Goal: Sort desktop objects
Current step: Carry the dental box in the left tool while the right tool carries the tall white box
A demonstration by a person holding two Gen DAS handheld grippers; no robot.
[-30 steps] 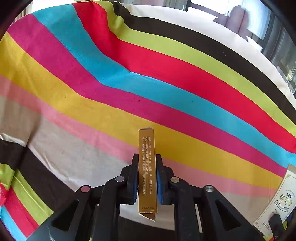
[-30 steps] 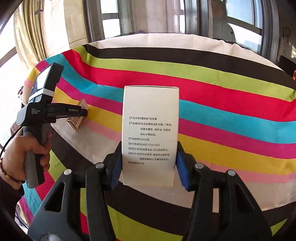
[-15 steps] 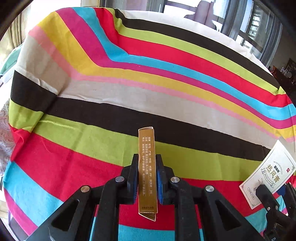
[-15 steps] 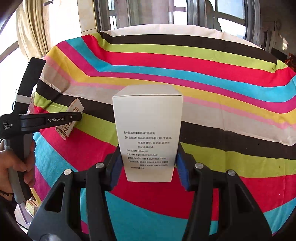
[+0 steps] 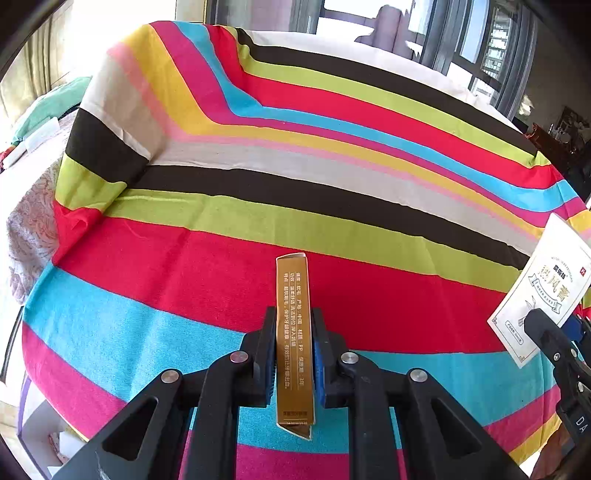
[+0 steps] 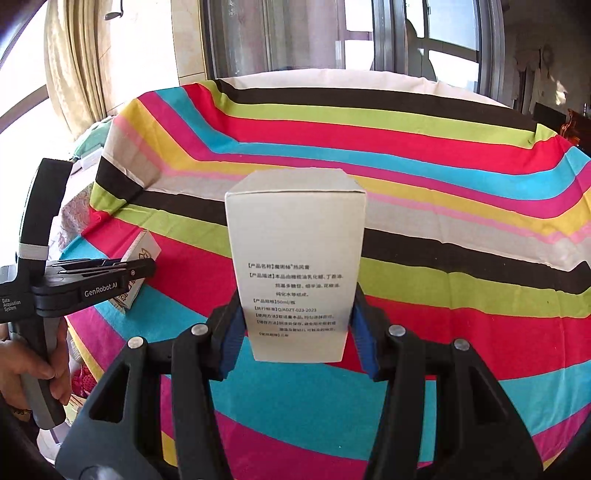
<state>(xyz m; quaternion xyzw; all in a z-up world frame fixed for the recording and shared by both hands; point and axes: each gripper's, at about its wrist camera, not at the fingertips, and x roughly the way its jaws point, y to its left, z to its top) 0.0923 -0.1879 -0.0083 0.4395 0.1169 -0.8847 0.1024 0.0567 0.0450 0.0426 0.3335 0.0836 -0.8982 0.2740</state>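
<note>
My left gripper is shut on a narrow gold box printed with gold text, held upright above the striped tablecloth. In the right wrist view my right gripper is shut on a white carton with black printed text, its blue pads pressing on both sides. The same white carton shows at the right edge of the left wrist view, front label facing me. The left gripper with the gold box in it appears at the left of the right wrist view, held by a hand.
The table under the striped cloth ends at a draped left edge, with a patterned fabric and a teal item beyond it. Windows and curtains stand behind the table.
Both grippers have drawn back toward the table's near side with their boxes still gripped; the near red and cyan stripes and the cloth's left edge have come into view.
</note>
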